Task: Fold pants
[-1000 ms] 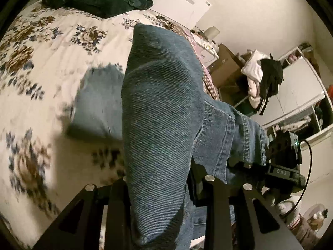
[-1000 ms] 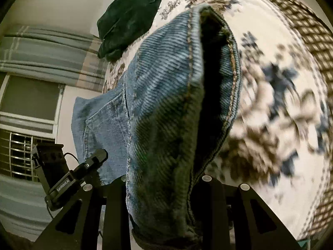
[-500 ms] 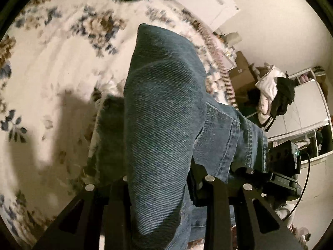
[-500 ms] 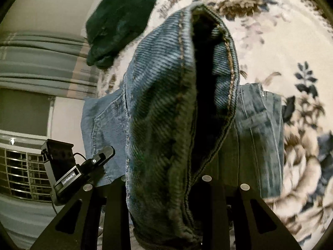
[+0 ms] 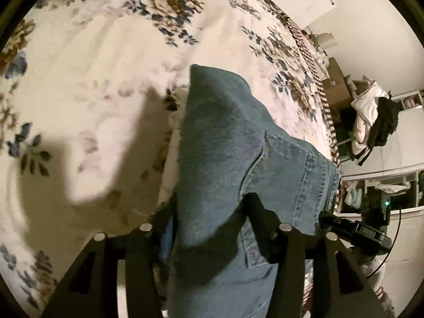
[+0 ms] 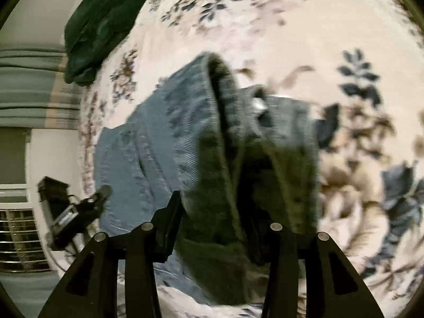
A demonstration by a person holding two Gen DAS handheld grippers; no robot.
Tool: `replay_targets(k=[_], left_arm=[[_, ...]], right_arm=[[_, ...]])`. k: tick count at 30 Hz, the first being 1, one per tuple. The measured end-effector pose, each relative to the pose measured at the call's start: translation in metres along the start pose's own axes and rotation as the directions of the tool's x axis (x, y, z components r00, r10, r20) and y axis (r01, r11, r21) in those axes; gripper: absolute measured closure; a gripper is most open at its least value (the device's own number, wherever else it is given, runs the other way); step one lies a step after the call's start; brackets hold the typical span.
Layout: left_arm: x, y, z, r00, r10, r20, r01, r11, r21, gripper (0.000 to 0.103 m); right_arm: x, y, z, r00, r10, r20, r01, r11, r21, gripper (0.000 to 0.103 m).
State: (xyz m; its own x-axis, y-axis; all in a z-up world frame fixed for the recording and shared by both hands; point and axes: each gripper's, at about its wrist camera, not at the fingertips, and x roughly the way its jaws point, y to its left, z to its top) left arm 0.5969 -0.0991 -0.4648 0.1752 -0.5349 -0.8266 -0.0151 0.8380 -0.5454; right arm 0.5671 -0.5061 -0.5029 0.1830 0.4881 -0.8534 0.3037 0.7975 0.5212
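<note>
Pants: the blue denim pants [image 5: 238,159] are lying doubled over on the flowered bedspread [image 5: 92,79], a raised fold of cloth running up between the fingers of both grippers and peaking beyond their tips. In the right wrist view the pants [image 6: 164,143] are showing a dark opening along the fold and a flatter layer spreading out to the right underneath.

Left gripper: the left gripper [image 5: 212,212] is pointing steeply down at the bed and its jaws are opening. The denim is sitting between the fingers; the right-hand finger [image 5: 262,225] is lying against a seamed panel of the cloth, while the left-hand one is mostly hidden behind the fold. The pads are no longer seeming to pinch it.

Right gripper: the right gripper [image 6: 225,212] is likewise angling down, jaws opening, with the dark underside of the fold slumping between its fingers. The left-hand finger [image 6: 169,220] is standing clear of the cloth edge.

Bedspread: it is filling most of both views, blurred in places, and a broad shadow [image 5: 87,159] is falling across it left of the pants.

Green garment: a dark green garment [image 6: 100,26] is lying bunched near the far edge of the bed, well apart from the pants.

Room side: a heap of white and black clothes [image 5: 376,116] is hanging over shelving beyond the bed.
</note>
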Motion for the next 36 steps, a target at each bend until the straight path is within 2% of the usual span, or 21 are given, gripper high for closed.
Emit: replay_targets(k=[2, 3, 4, 6, 7, 8, 10, 12, 14, 18, 20, 27, 33, 36], left_arm=[[-0.009, -0.001, -0.005, 0.997, 0.078, 0.020, -0.078, 0.997, 0.014, 0.039], [-0.013, 0.000, -0.005, 0.994, 0.110, 0.028, -0.110, 0.994, 0.011, 0.038], [-0.018, -0.002, -0.008, 0.988, 0.151, 0.035, -0.151, 0.989, 0.006, 0.038], [-0.030, -0.013, -0.016, 0.971, 0.231, 0.064, -0.233, 0.972, 0.026, 0.034], [-0.037, -0.022, -0.021, 0.960, 0.265, 0.088, -0.270, 0.962, 0.050, 0.031], [-0.041, -0.031, -0.025, 0.951, 0.290, 0.108, -0.299, 0.952, 0.074, 0.027], [-0.047, -0.046, -0.033, 0.934, 0.331, 0.134, -0.346, 0.932, 0.110, 0.023], [-0.053, -0.062, -0.041, 0.923, 0.356, 0.149, -0.376, 0.916, 0.142, 0.017], [-0.059, -0.079, -0.049, 0.911, 0.373, 0.173, -0.401, 0.901, 0.166, 0.016], [-0.079, -0.108, -0.066, 0.896, 0.388, 0.217, -0.429, 0.883, 0.192, 0.016], [-0.092, -0.123, -0.075, 0.894, 0.382, 0.235, -0.429, 0.882, 0.198, 0.016], [-0.155, -0.174, -0.124, 0.879, 0.360, 0.313, -0.430, 0.883, 0.191, 0.016], [-0.224, -0.221, -0.182, 0.850, 0.342, 0.401, -0.441, 0.878, 0.185, 0.016], [-0.259, -0.243, -0.211, 0.831, 0.341, 0.440, -0.454, 0.872, 0.183, 0.016]], right_arm=[[-0.001, 0.001, -0.006, 0.998, -0.063, 0.015, 0.063, 0.998, -0.026, 0.055], [-0.002, 0.007, -0.009, 0.992, -0.124, 0.030, 0.126, 0.991, -0.054, 0.053], [-0.004, 0.015, -0.011, 0.982, -0.180, 0.049, 0.183, 0.979, -0.083, 0.047], [-0.009, 0.035, -0.018, 0.954, -0.281, 0.100, 0.293, 0.946, -0.140, 0.042], [-0.013, 0.046, -0.022, 0.935, -0.329, 0.131, 0.348, 0.924, -0.161, 0.036], [-0.016, 0.054, -0.027, 0.921, -0.356, 0.155, 0.380, 0.909, -0.169, 0.023], [-0.023, 0.070, -0.039, 0.897, -0.395, 0.201, 0.429, 0.885, -0.178, 0.005], [-0.032, 0.084, -0.051, 0.865, -0.434, 0.253, 0.482, 0.858, -0.179, 0.003], [-0.046, 0.098, -0.069, 0.832, -0.462, 0.306, 0.527, 0.832, -0.176, 0.000], [-0.081, 0.123, -0.106, 0.784, -0.476, 0.399, 0.570, 0.806, -0.160, 0.000], [-0.100, 0.132, -0.122, 0.771, -0.471, 0.430, 0.576, 0.803, -0.154, 0.000], [-0.186, 0.157, -0.180, 0.750, -0.429, 0.504, 0.560, 0.817, -0.139, 0.000], [-0.273, 0.180, -0.247, 0.730, -0.384, 0.565, 0.546, 0.825, -0.144, 0.000], [-0.322, 0.193, -0.291, 0.707, -0.358, 0.610, 0.548, 0.822, -0.153, 0.000]])
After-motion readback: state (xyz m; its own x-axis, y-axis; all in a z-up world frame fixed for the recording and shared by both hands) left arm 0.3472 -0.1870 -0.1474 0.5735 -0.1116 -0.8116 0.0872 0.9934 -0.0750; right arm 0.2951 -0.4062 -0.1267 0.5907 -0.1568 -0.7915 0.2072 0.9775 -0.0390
